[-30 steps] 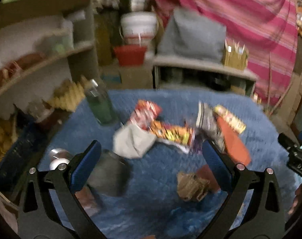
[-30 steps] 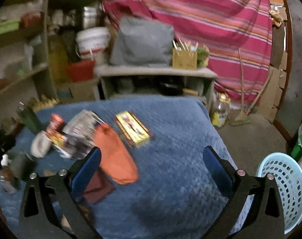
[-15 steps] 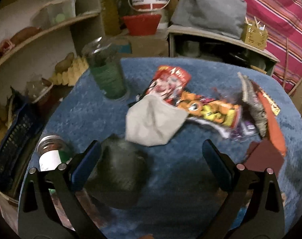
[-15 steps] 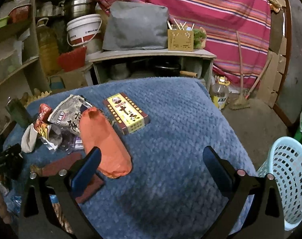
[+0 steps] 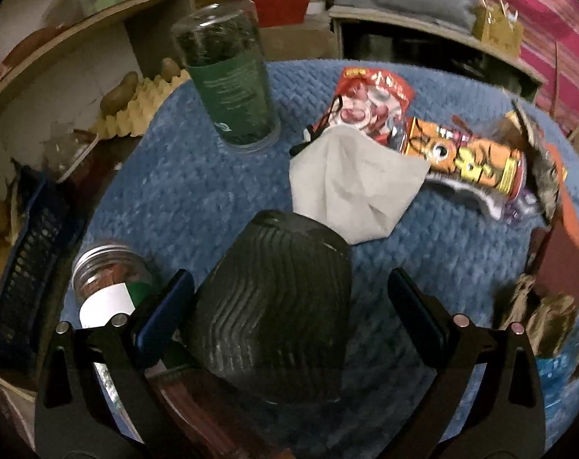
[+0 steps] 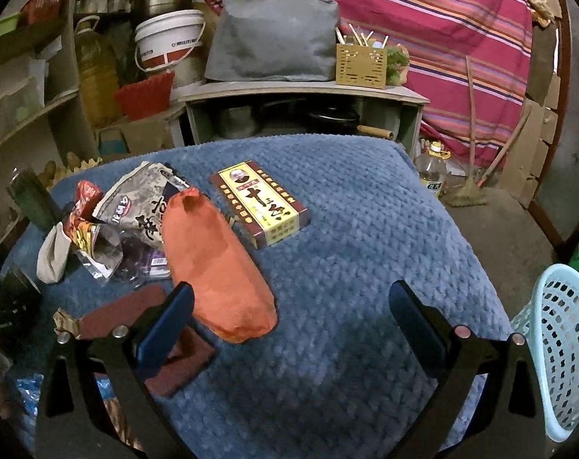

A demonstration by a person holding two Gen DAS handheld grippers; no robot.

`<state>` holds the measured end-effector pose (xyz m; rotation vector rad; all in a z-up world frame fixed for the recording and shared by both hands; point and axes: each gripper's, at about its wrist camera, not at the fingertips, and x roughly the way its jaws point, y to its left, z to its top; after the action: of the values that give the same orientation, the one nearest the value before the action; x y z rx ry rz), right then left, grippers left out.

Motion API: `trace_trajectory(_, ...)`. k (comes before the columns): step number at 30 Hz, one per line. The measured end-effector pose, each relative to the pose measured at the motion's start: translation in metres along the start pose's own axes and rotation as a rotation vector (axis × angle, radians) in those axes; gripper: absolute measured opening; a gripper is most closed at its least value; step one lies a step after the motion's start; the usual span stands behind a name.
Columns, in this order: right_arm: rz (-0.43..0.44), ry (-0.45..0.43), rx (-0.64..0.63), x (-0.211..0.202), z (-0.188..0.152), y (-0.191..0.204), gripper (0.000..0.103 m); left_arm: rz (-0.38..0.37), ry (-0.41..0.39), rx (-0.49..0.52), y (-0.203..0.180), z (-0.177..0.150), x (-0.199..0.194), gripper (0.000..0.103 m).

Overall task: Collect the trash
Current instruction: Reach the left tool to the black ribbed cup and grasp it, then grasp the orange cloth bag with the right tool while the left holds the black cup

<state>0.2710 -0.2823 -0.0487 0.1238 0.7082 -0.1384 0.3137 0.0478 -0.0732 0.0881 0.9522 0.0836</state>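
**Both grippers wide, nothing held; trash spread on blue counter**

Left gripper [image 5: 289, 308]: jaws wide apart, holding nothing. A dark ribbed cup [image 5: 278, 306] lies on its side between the fingers, close to the left finger; contact can't be told. Just beyond the cup: grey face mask [image 5: 350, 179], its near edge touching or overlapping the cup's far end. Past the mask: red snack wrapper [image 5: 370, 95] and orange snack wrapper [image 5: 465, 153], partly overlapping. Green-labelled clear jar [image 5: 232, 80] stands upright on the far left of the blue blanket [image 5: 182, 199] covering the counter. Small jar with metal lid [image 5: 106, 283] just left of the left finger.

Right gripper [image 6: 291, 325]: jaws wide apart, empty, over a bare part of the blanket. Orange bag [image 6: 213, 264] lies lengthwise, near end just beside the left finger. Dark red pad [image 6: 136, 306] partly behind that finger. Yellow-and-maroon box [image 6: 261, 202] flat on the blanket beside the orange bag, apart from it. Grey printed wrapper [image 6: 144, 202] left of the bag. Light blue basket [image 6: 557, 352] on the floor off the counter's right edge.
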Motion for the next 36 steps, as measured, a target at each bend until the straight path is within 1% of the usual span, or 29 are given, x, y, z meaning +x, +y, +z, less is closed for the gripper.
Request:
trace_trajectory(5,0.002,0.018,-0.001,0.006,0.002,0.003,0.099,0.075,0.057,0.084,-0.009,-0.002,0.009,0.098)
trace_trajectory(7,0.004,0.026,-0.003,0.008,0.002,0.004,0.099,0.094,0.072,0.102,-0.01,-0.004,0.01,0.098)
trace_trajectory(10,-0.003,0.032,-0.021,0.01,0.003,0.007,0.099,0.095,0.084,0.095,-0.008,-0.006,0.008,0.098)
trace_trajectory(15,-0.009,0.027,-0.07,0.013,0.007,0.022,0.099,0.059,0.087,0.066,-0.003,-0.006,0.002,0.098)
trace_trajectory(18,-0.021,0.019,-0.136,0.019,0.011,0.038,0.099,0.052,0.091,0.052,0.0,-0.004,0.002,0.098)
trace_trajectory(19,-0.038,0.02,-0.163,0.023,0.011,0.044,0.099,0.045,0.093,0.047,0.0,-0.004,0.002,0.098)
trace_trajectory(21,-0.064,0.043,-0.199,0.034,0.012,0.051,0.099,0.045,0.098,0.044,-0.002,-0.005,0.002,0.098)
trace_trajectory(23,-0.059,0.074,-0.202,0.043,0.013,0.052,0.098,0.068,0.098,0.062,-0.005,-0.007,0.004,0.098)
trace_trajectory(24,-0.051,0.094,-0.197,0.049,0.012,0.051,0.096,0.078,0.097,0.074,-0.007,-0.008,0.005,0.098)
trace_trajectory(25,-0.05,0.105,-0.194,0.052,0.012,0.05,0.092,0.086,0.096,0.084,-0.009,-0.009,0.005,0.098)
trace_trajectory(27,-0.035,0.15,-0.191,0.059,0.01,0.047,0.068,0.086,0.092,0.087,-0.008,-0.009,0.005,0.098)
trace_trajectory(30,0.009,0.183,-0.165,0.064,0.009,0.039,0.049,0.067,0.078,0.078,-0.006,-0.009,0.004,0.098)
trace_trajectory(31,0.017,0.185,-0.164,0.063,0.009,0.038,0.046,0.063,0.074,0.076,-0.005,-0.009,0.003,0.098)
trace_trajectory(33,0.022,0.184,-0.172,0.062,0.007,0.036,0.034,0.056,0.063,0.072,-0.004,-0.008,0.004,0.097)
trace_trajectory(36,0.011,0.163,-0.196,0.052,0.006,0.035,0.023,0.065,0.06,0.082,-0.006,-0.009,0.005,0.098)
